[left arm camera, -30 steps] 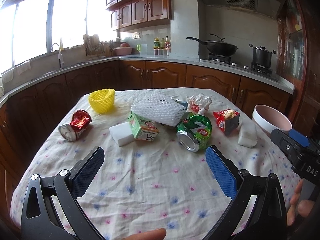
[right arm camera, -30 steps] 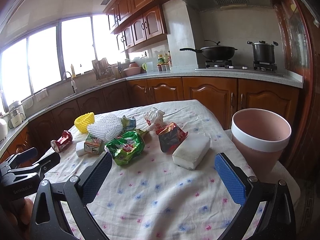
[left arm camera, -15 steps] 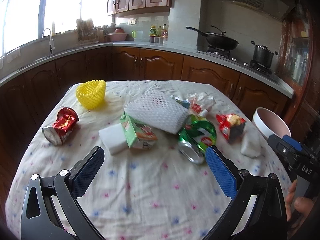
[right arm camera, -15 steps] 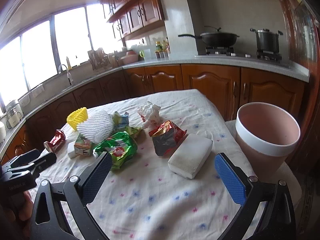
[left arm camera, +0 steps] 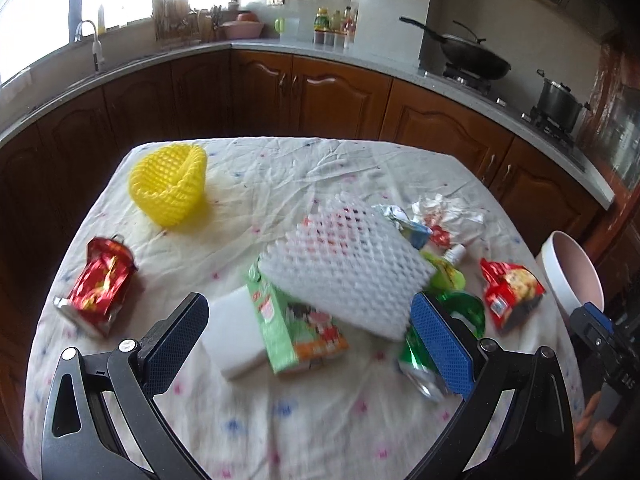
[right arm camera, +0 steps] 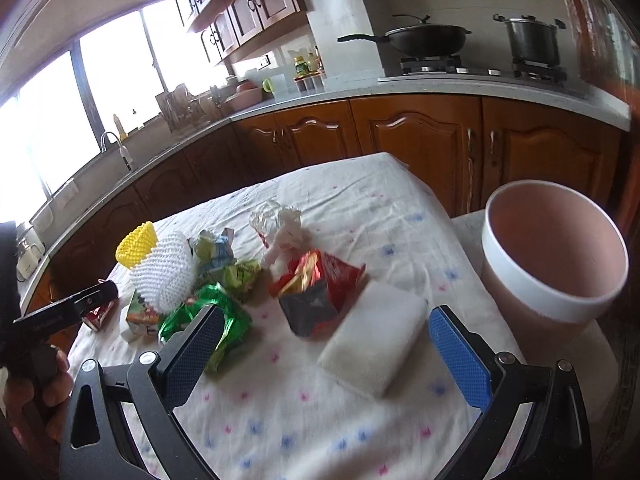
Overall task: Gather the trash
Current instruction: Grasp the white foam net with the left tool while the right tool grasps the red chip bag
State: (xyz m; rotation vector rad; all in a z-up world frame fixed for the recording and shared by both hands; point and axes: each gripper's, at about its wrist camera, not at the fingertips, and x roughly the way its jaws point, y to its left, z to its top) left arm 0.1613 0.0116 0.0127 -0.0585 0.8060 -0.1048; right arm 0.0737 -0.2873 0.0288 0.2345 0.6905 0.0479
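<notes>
The left gripper (left arm camera: 310, 344) hovers above the near part of the table (left arm camera: 320, 420) with its jaws spread wide and nothing between them. Just past its fingers lie a white foam block (left arm camera: 232, 338) and, touching it, a green drink carton (left arm camera: 296, 328). A white foam net sleeve (left arm camera: 348, 268) leans over the carton's far end. Behind the right finger sits a crumpled green wrapper (left arm camera: 460, 312); it is partly hidden, so its shape is hard to judge.

The right gripper (right arm camera: 324, 342) is also wide open and empty, held low over the tablecloth. Between its fingers, a little ahead, lies a white sponge-like block (right arm camera: 372, 344). Touching that block's far side is a red snack bag (right arm camera: 316, 292).

To the left, well apart from the pile, a crushed red can (left arm camera: 98, 284) lies on its side. Farther back stands a yellow foam net cup (left arm camera: 170, 186). Crumpled white plastic (right arm camera: 280, 224) sits at the far side of the heap.

The pink bin (right arm camera: 554, 256), with a white band around its rim, stands upright just off the table's right edge, beside the right gripper. Behind everything, a wok (right arm camera: 424, 38) and 1 steel pot (right arm camera: 530, 42) sit on the stove.
</notes>
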